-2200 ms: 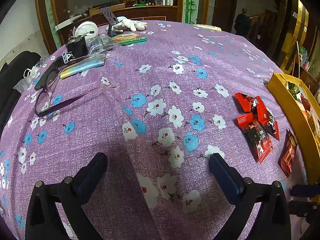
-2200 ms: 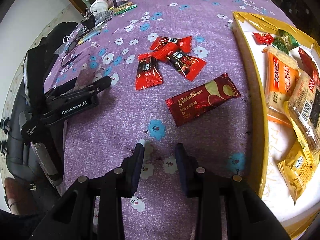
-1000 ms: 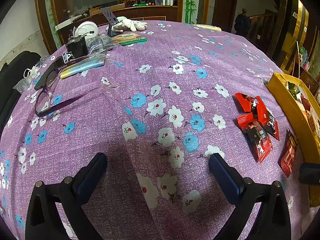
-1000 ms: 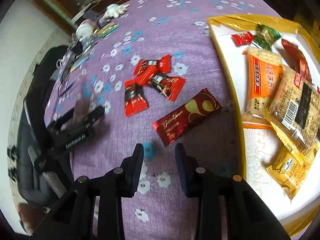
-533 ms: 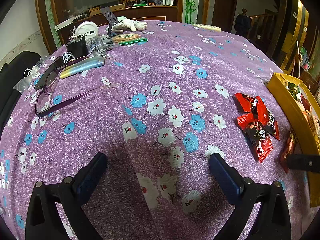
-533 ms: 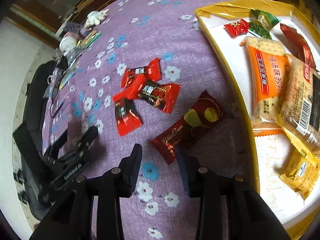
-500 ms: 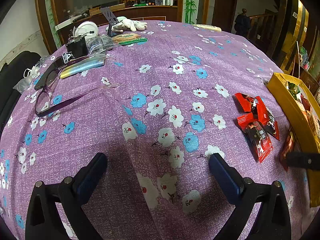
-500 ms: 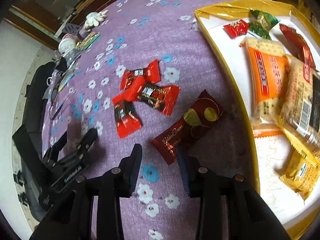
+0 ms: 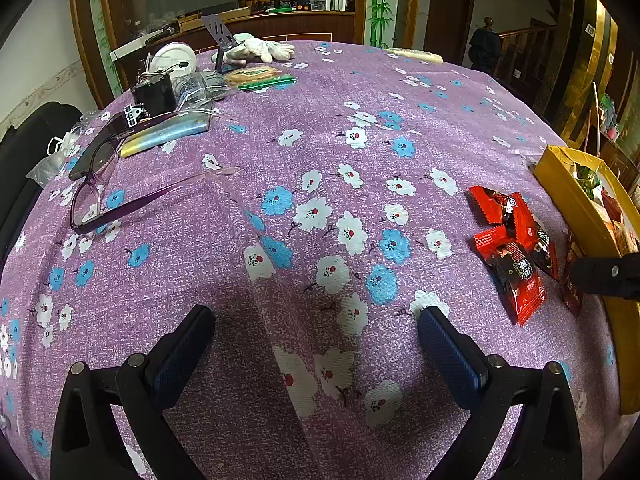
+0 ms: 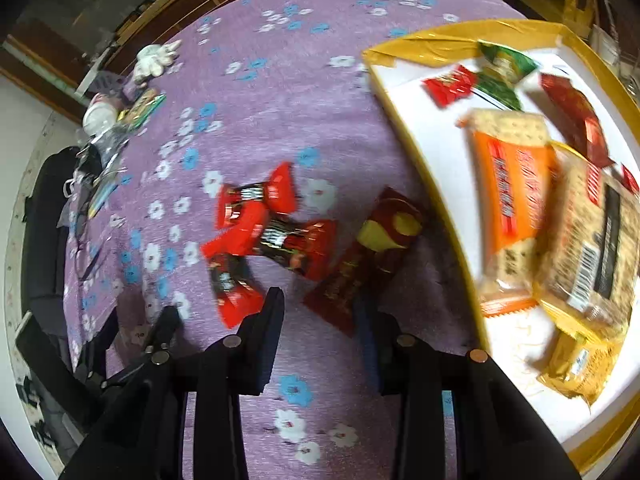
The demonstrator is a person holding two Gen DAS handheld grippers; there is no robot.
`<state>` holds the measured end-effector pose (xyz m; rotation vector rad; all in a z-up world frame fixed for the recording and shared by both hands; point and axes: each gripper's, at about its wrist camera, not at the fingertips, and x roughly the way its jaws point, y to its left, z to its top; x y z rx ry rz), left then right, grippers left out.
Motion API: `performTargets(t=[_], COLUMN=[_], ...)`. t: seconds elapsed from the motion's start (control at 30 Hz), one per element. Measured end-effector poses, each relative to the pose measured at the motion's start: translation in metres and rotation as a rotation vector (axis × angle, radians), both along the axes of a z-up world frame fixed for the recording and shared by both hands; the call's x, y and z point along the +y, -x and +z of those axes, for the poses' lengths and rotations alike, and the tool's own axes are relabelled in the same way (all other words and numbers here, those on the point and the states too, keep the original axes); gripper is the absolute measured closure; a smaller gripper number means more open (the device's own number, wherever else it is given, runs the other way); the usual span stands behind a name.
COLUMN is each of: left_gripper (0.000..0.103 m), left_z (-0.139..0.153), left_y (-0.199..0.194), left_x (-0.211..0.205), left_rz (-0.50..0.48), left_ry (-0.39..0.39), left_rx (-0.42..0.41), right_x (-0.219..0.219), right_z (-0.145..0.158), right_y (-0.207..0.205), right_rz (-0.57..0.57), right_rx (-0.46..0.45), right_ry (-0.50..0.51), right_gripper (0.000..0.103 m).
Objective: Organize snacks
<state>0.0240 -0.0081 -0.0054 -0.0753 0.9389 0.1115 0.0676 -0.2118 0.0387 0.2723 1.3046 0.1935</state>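
Snacks: three bright red candies (image 10: 264, 236) are piled on the purple flowered tablecloth (image 10: 280, 92), beside a dark red gold-printed bar (image 10: 368, 256) lying just off the yellow tray (image 10: 404, 128) near the table's right edge.
Tray contents: orange cracker pack (image 10: 512, 188), green packet (image 10: 500, 72) and further wrappers are seen only in the right wrist view.
Right gripper (image 10: 320, 312): jaws are parted narrowly, the bar's near end lies between the tips; whether the pads press it cannot be told through the blur.
Left gripper (image 9: 316, 344): held wide apart over bare cloth, nothing between.
Left wrist view only: eyeglasses (image 9: 104, 200), white gloves (image 9: 260, 50) at the far edge.
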Motion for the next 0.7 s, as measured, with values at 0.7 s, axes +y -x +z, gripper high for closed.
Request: performTargets(t=[0.7], left_gripper=[0.000], left_z=[0.000], left_y=[0.000], left_x=[0.000], left_rz=[0.000], left_ry=[0.000], left_rx=[-0.001], right_x=[0.088], right_z=[-0.016], right_y=[-0.006], right_rz=[0.409], right_rx=[-0.118], right_ry=[0.195], right_gripper=[0.078])
